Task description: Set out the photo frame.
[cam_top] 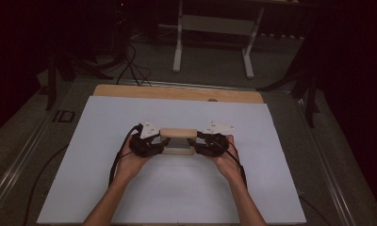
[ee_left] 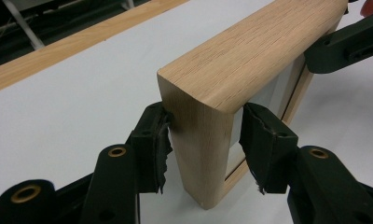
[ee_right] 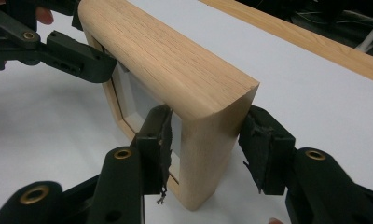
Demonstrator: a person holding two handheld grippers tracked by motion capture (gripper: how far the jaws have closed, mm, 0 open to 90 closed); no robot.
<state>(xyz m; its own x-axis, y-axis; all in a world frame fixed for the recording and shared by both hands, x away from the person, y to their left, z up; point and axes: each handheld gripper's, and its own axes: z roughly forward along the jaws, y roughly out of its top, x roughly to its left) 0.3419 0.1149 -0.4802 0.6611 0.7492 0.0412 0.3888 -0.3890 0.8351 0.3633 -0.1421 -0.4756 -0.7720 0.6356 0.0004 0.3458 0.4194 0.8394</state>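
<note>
A light wooden picture frame (cam_top: 178,133) with a deep rounded moulding stands upright on the white sheet (cam_top: 177,188), lengthwise between my two hands. In the high view my left gripper (cam_top: 161,144) holds its left end and my right gripper (cam_top: 198,144) its right end. In the left gripper view, the left gripper (ee_left: 203,128) straddles the frame's (ee_left: 250,51) corner post, one pad on each face. My right gripper (ee_right: 205,133) clamps the other post of the frame (ee_right: 161,51) the same way. The glass pane (ee_right: 138,100) faces me.
The white sheet covers a wooden tabletop whose bare strip (cam_top: 177,92) runs along the far edge. Beyond it stand the white legs of a desk (cam_top: 212,42) and cables on a dark floor. Each gripper view shows the other gripper's jaw (ee_left: 348,44) (ee_right: 77,58) farther off.
</note>
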